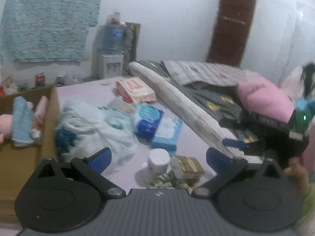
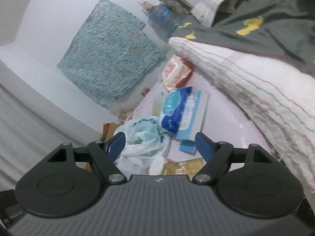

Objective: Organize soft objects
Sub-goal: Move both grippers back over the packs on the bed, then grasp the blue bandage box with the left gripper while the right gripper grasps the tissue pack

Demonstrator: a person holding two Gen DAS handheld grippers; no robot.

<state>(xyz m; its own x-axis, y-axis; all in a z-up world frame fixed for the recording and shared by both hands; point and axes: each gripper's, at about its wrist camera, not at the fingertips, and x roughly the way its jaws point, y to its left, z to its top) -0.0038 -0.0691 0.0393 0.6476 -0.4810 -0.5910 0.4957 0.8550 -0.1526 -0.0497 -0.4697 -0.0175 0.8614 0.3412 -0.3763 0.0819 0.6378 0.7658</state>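
Both grippers are spread wide with nothing between the blue pads: the left gripper [image 1: 158, 160] hangs over the pale pink surface [image 1: 189, 143], and the right gripper [image 2: 160, 145] is tipped hard sideways above the same clutter.

Going left to right in the left wrist view: only this camera gets the cardboard box [image 1: 50, 122] at the far left, which already has a pink plush toy [image 1: 5, 124] and a light blue cloth [image 1: 20, 118] sitting in it. Just beside the box is a crumpled white plastic bag [image 1: 88, 125], then a blue wipes pack [image 1: 148, 121] lying on a flat light blue packet [image 1: 167, 135]. Behind those sits a red and white pack [image 1: 135, 89]. Near the jaws there's a white cup [image 1: 159, 160] and a gold-topped box [image 1: 190, 166]. A long white rolled towel [image 1: 183, 108] runs diagonally, with dark yellow-patterned fabric [image 1: 216, 100] behind it and a pink pillow [image 1: 263, 98] at the right. You can even spot the other gripper, blurry, at the far right edge.

From the right wrist, box and pillow are out of frame, but the towel [image 2: 256, 82] fills the right side up close, touching the dark fabric [image 2: 265, 19]. The bag [image 2: 143, 139], wipes [image 2: 175, 110] and red pack [image 2: 177, 71] sit between the fingers' line of sight.
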